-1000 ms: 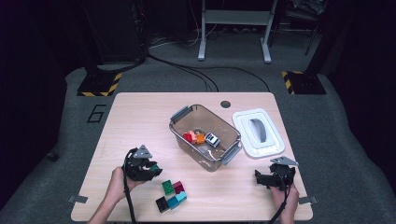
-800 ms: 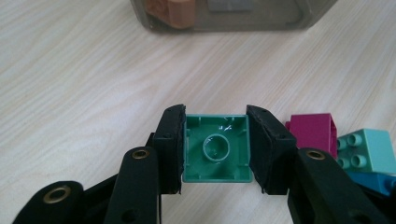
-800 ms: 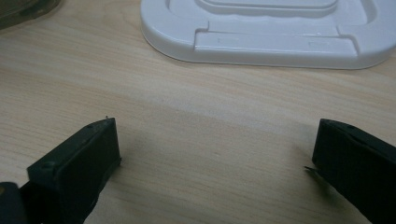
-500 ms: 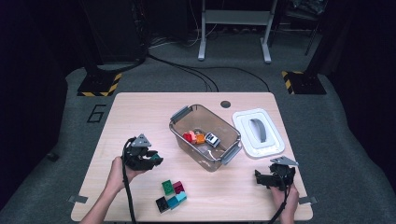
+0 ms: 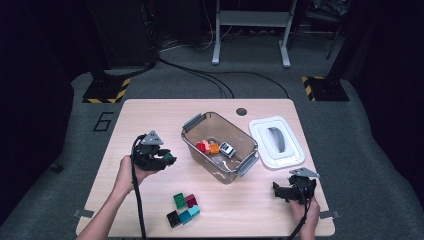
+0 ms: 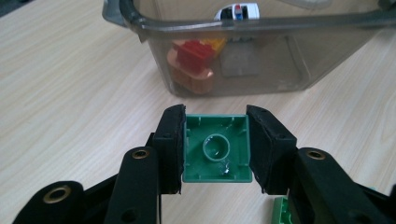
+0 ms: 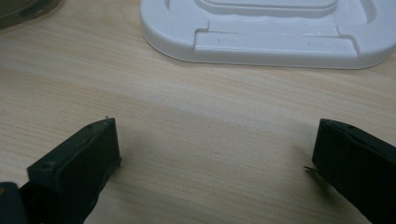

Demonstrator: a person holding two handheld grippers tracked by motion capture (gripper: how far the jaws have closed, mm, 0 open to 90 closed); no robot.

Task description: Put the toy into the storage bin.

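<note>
My left gripper (image 5: 167, 159) is shut on a green brick (image 6: 216, 148), its hollow underside turned toward the left gripper view's camera, both pads pressed on its sides. It hangs above the table, left of the clear bin (image 5: 220, 146), which holds a red brick (image 6: 192, 52), orange pieces and a small toy car (image 5: 227, 149). In the right gripper view my right gripper (image 7: 212, 154) stands wide open over bare wood, with nothing between its jaws. It rests near the table's front right corner (image 5: 280, 191), below the white lid (image 5: 276, 141).
Several loose bricks (image 5: 182, 208), green, dark red, teal and black, lie on the table near the front edge. The white lid (image 7: 266, 28) lies flat just beyond my right gripper. A round hole (image 5: 242, 111) sits near the table's far edge.
My left gripper has risen from the brick pile with the green brick and moved away toward the bin's left side. The right gripper has stayed put.
</note>
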